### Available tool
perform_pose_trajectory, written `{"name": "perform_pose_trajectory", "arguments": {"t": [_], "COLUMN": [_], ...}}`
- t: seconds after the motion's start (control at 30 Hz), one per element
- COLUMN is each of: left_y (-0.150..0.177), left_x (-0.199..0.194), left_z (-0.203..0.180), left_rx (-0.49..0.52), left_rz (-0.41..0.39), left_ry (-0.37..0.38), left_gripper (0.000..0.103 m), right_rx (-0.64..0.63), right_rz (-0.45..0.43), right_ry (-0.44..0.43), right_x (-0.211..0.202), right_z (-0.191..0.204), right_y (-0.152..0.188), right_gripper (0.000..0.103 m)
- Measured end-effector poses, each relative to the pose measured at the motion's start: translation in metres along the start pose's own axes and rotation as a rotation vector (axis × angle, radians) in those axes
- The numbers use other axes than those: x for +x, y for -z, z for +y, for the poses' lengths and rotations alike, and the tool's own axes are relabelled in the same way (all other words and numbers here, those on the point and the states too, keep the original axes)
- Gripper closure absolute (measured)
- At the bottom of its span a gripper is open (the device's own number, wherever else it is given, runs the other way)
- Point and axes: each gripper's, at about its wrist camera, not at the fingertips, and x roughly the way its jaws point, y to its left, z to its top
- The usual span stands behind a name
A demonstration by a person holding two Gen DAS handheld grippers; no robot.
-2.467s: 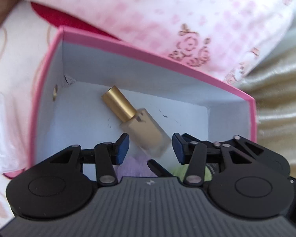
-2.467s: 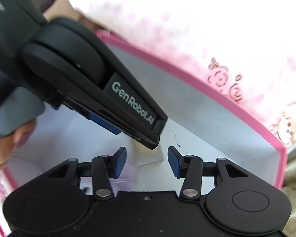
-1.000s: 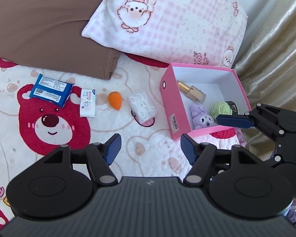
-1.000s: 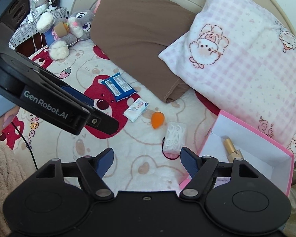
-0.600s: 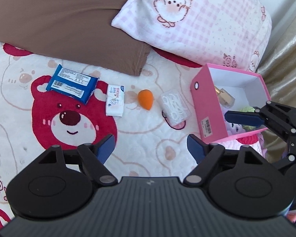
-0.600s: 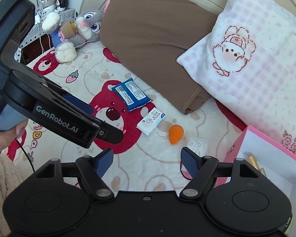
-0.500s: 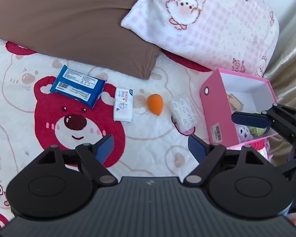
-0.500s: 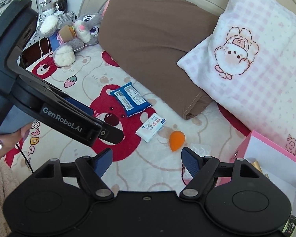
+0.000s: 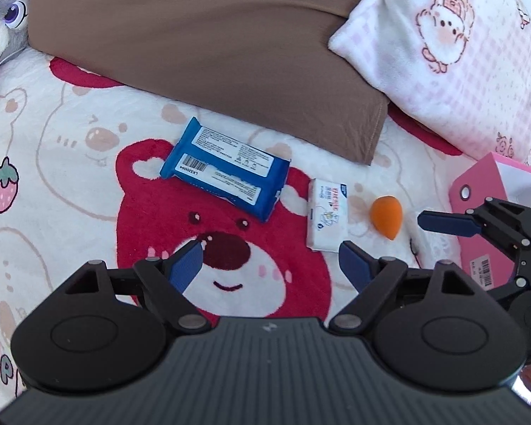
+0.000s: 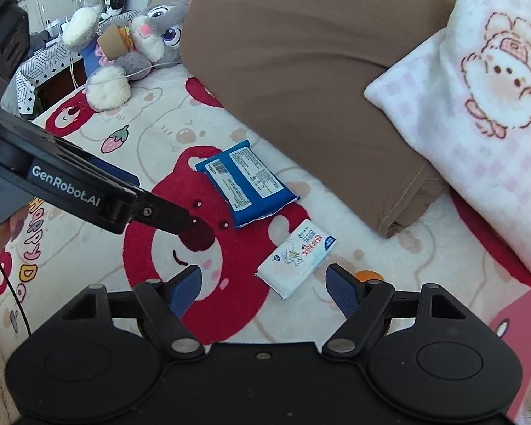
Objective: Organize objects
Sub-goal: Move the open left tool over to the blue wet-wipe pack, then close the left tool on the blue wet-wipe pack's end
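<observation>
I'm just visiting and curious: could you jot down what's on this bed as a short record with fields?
surface: bear-print blanket
loose items: blue wipes pack, white tissue pack, orange sponge
container: pink box, at right edge
behind: brown pillow, pink checked pillow, grey bunny plush
left tool: open, empty
right tool: open, empty
</observation>
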Motion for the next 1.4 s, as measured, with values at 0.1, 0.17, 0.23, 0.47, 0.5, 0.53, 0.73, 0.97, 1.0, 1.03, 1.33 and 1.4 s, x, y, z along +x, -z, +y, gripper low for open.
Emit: {"name": "perform_pose_trajectory", "arguments": {"t": [0.1, 0.17, 0.23, 0.47, 0.5, 0.53, 0.73, 0.97, 1.0, 1.03, 1.33, 1.4], "left_y": [0.000, -0.001, 0.000, 0.005, 0.006, 0.007, 0.009, 0.010, 0.009, 0.008, -0.011, -0.016], "left_x": [0.017, 0.028, 0.038, 0.067, 0.070, 0.073, 0.082, 0.074, 0.073, 0.071, 0.079, 0.085], "left_z": [0.012, 0.019, 0.025, 0.053, 0.056, 0.060, 0.073, 0.083, 0.085, 0.087, 0.108, 0.114], "left_rx": [-0.012, -0.033, -0.051, -0.154, -0.168, -0.183, -0.238, -0.269, -0.275, -0.281, -0.329, -0.345], "left_rz": [-0.016, -0.020, -0.036, -0.070, -0.075, -0.079, -0.104, -0.117, -0.121, -0.124, -0.206, -0.221], "left_ry": [0.013, 0.018, 0.034, 0.133, 0.144, 0.156, 0.204, 0.172, 0.169, 0.164, 0.088, 0.074], "left_gripper": [0.019, 0.020, 0.021, 0.039, 0.042, 0.046, 0.055, 0.055, 0.055, 0.055, 0.055, 0.054], "right_rx": [-0.024, -0.043, -0.066, 0.007, 0.022, 0.044, 0.122, 0.136, 0.130, 0.124, 0.157, 0.159], "right_rz": [-0.014, -0.042, -0.051, -0.041, -0.045, -0.050, -0.028, -0.066, -0.063, -0.063, -0.074, -0.062], "right_ry": [-0.017, -0.025, -0.029, -0.033, -0.034, -0.033, -0.031, -0.068, -0.069, -0.067, -0.078, -0.048], "right_x": [0.023, 0.038, 0.055, 0.104, 0.108, 0.113, 0.134, 0.117, 0.114, 0.112, 0.113, 0.119], "right_z": [0.008, 0.015, 0.022, 0.024, 0.022, 0.020, 0.013, 0.009, 0.010, 0.011, 0.009, 0.006], "right_y": [-0.002, -0.003, -0.005, -0.013, -0.015, -0.016, -0.016, -0.004, -0.003, -0.002, -0.010, -0.012], "right_gripper": [0.022, 0.023, 0.029, 0.041, 0.043, 0.046, 0.087, 0.100, 0.102, 0.102, 0.048, 0.048]}}
